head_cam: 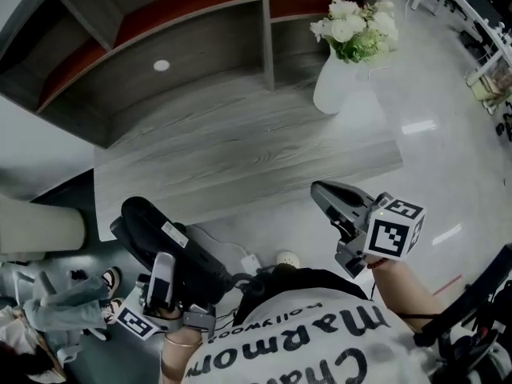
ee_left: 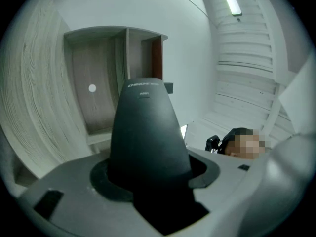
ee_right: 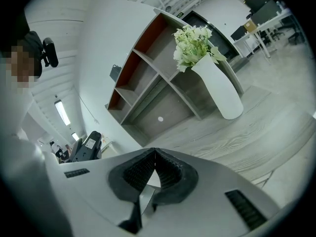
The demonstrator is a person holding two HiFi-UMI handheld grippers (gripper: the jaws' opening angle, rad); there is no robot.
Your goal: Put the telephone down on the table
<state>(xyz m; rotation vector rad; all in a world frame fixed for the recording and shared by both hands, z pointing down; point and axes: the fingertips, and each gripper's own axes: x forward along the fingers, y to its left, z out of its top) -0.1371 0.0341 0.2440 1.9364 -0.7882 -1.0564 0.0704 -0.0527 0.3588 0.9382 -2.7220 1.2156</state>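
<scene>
My left gripper (head_cam: 165, 283) sits low at the left of the head view, close in front of my body, with the wrist (head_cam: 182, 338) bent under it and its marker cube (head_cam: 134, 320) turned down and outward. Its fingers are clamped on the black telephone (head_cam: 170, 250), one grey finger (head_cam: 162, 277) lying flat along the phone's side. In the left gripper view the telephone's (ee_left: 145, 132) dark body rises out of the pads and fills the middle, and past it I see wall and ceiling, so this gripper is tipped upward. The telephone is in the air at the near left corner of the grey wooden table (head_cam: 240, 146), not resting on it.

To the right, my right gripper (head_cam: 324, 192) reaches forward from an outstretched forearm (head_cam: 404, 290), its cube (head_cam: 394, 229) facing up toward my head. It points at the table's near edge. In the right gripper view its ribbed pads (ee_right: 168, 174) meet at the tips with nothing between them.

At the table's far right stands a white vase (head_cam: 338, 82) of pale flowers (head_cam: 356, 26).
</scene>
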